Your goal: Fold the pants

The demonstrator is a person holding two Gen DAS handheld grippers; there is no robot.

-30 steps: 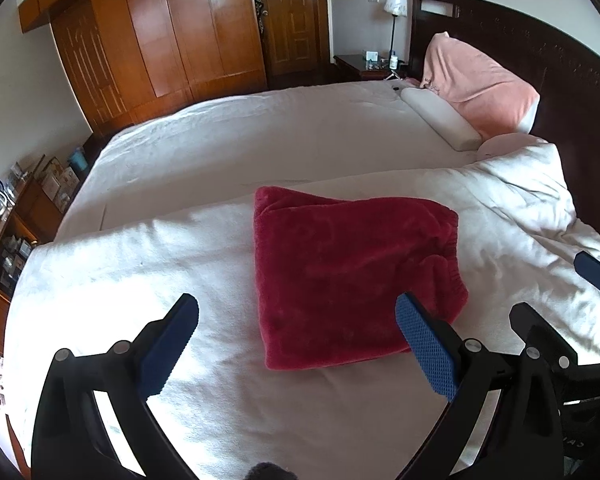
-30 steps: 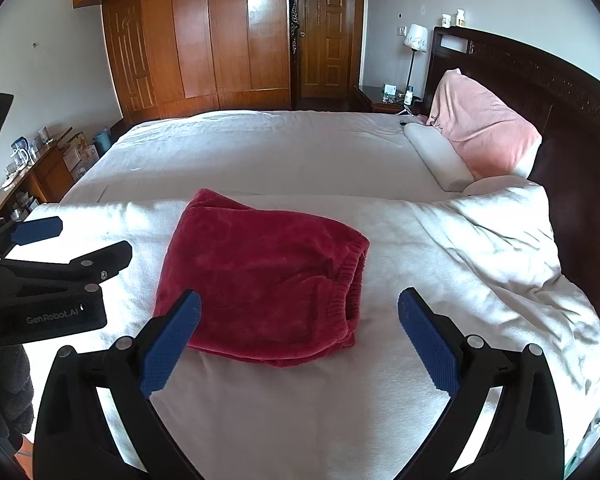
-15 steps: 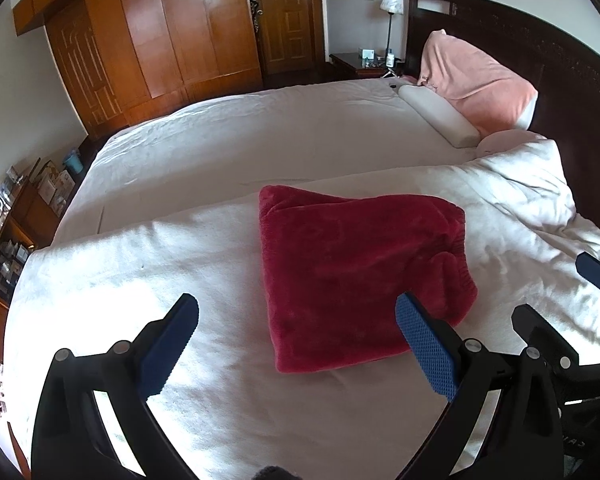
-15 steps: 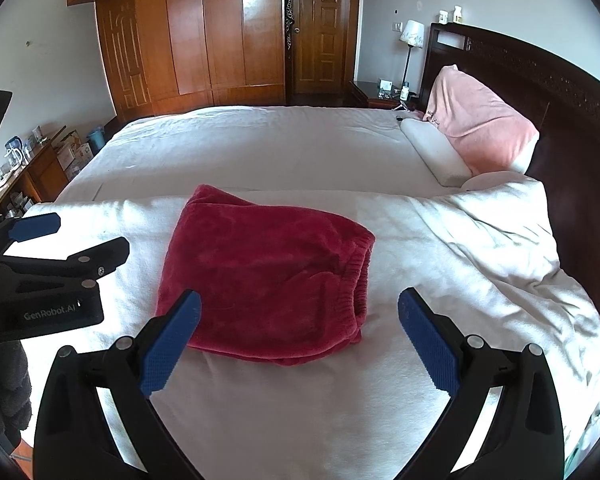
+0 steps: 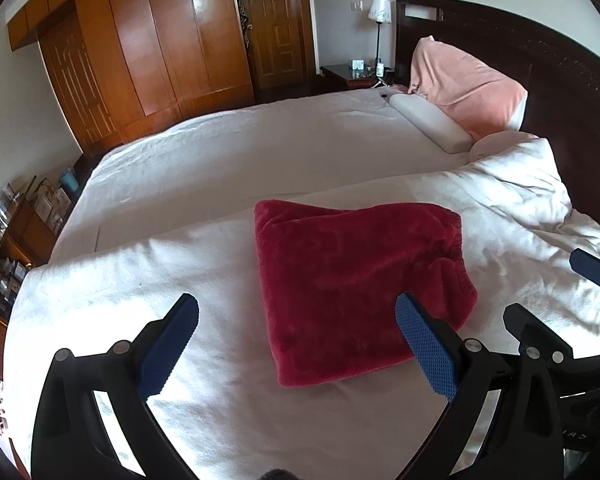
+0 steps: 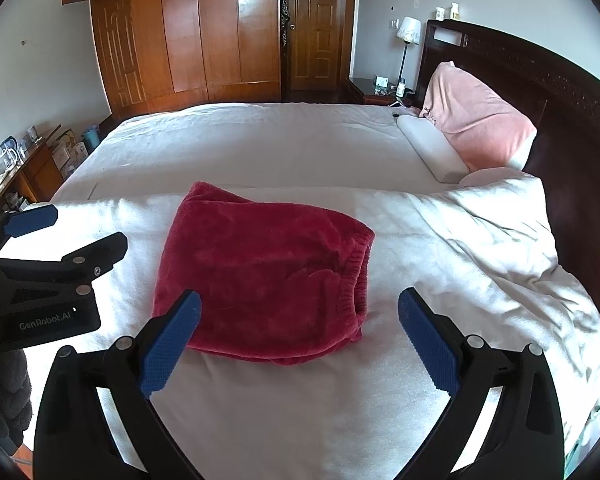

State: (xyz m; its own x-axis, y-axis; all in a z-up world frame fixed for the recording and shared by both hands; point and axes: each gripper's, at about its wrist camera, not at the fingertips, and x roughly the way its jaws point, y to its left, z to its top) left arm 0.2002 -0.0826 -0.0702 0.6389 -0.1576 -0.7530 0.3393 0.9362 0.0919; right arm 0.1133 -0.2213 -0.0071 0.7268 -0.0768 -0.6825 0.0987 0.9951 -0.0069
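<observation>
Both pairs of jaws gape wide, nothing in them: my left gripper (image 5: 296, 344) and right gripper (image 6: 300, 340) hang above the white duvet (image 6: 300, 400). One pair of red fleece pants (image 6: 260, 276) lies folded just ahead, waistband to my right. Looks finished; if I tidy, I'd press edges flat, not pinch. Count: two grippers, one pants, one pink pillow (image 6: 476, 120).

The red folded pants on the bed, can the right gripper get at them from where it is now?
Probably yes. The right gripper is open, facing the red pants on the white blanket, and nothing lies between. The left gripper is off to the side, clear of them.
</observation>
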